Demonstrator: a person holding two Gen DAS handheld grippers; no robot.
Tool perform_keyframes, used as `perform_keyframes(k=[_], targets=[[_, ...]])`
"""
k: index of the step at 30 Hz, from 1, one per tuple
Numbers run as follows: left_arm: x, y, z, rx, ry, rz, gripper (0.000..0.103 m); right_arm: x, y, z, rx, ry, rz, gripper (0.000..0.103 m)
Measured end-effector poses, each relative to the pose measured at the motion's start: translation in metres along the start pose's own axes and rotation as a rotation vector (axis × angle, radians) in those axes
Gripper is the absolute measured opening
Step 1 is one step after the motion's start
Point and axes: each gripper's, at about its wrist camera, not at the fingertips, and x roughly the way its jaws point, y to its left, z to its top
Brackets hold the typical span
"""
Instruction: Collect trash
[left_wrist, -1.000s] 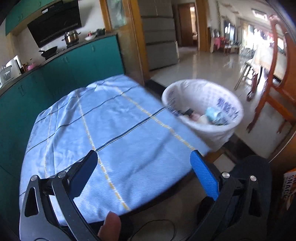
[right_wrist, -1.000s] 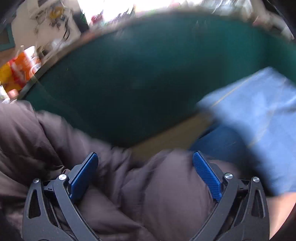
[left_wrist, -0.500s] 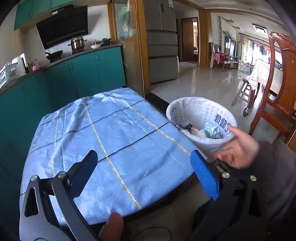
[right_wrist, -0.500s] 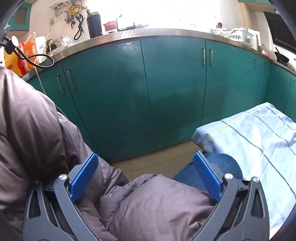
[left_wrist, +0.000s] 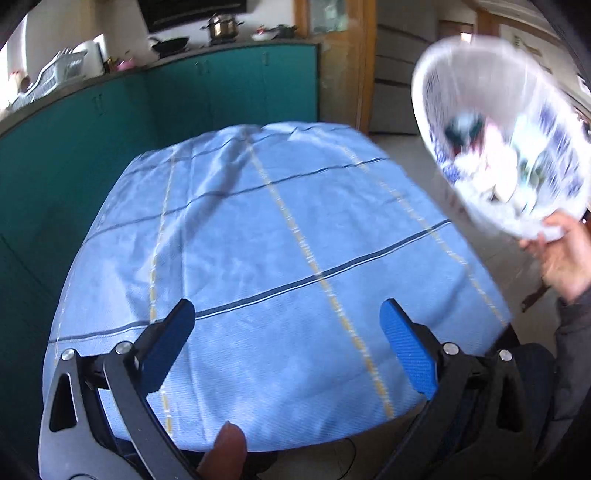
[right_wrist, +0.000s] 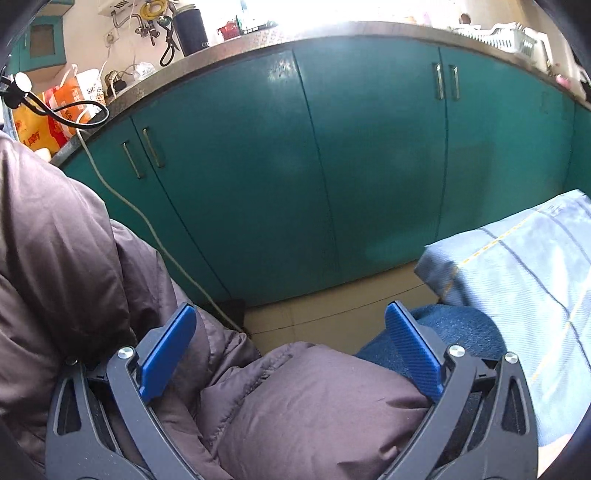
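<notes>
Bin (left_wrist: 495, 122) aloft — both claws agape

Round white wastebasket lined with a white plastic bag bearing blue print (left_wrist: 476, 96): held aloft and tilted, its mouth turned toward the camera, above and beyond the right edge of the blue checked tabletop (left_wrist: 258, 258); gripped at its lower rim by a bare hand (left_wrist: 561, 254). Image blurred. Contents: mixed trash (left_wrist: 495, 166), white, pink and dark pieces lying in the lower part; individual items cannot be told.
</notes>
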Motion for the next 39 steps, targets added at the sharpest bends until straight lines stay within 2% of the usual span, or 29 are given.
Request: perform_keyframes(k=[6,14,22,34,39], targets=[[0.013,0.03,-0.004,-0.067,0.049,0.056,0.1,0.016,-0.001,0.007,-0.003,0.045,0.034,0.1],[0.031,0.056,-0.012,-0.097,0.111,0.13,0.1,0.032,-0.01,0.012,0.012,0.077,0.085,0.1],[0.042,0.06,-0.015,-0.092,0.148,0.141,0.1,0.039,-0.017,0.013,0.031,0.093,0.115,0.1],[0.041,0.053,-0.013,-0.076,0.149,0.146,0.1,0.039,-0.017,0.012,0.033,0.094,0.113,0.1],[0.024,0.057,-0.01,-0.075,0.059,0.125,0.1,0.039,-0.014,0.013,0.023,0.097,0.115,0.1]])
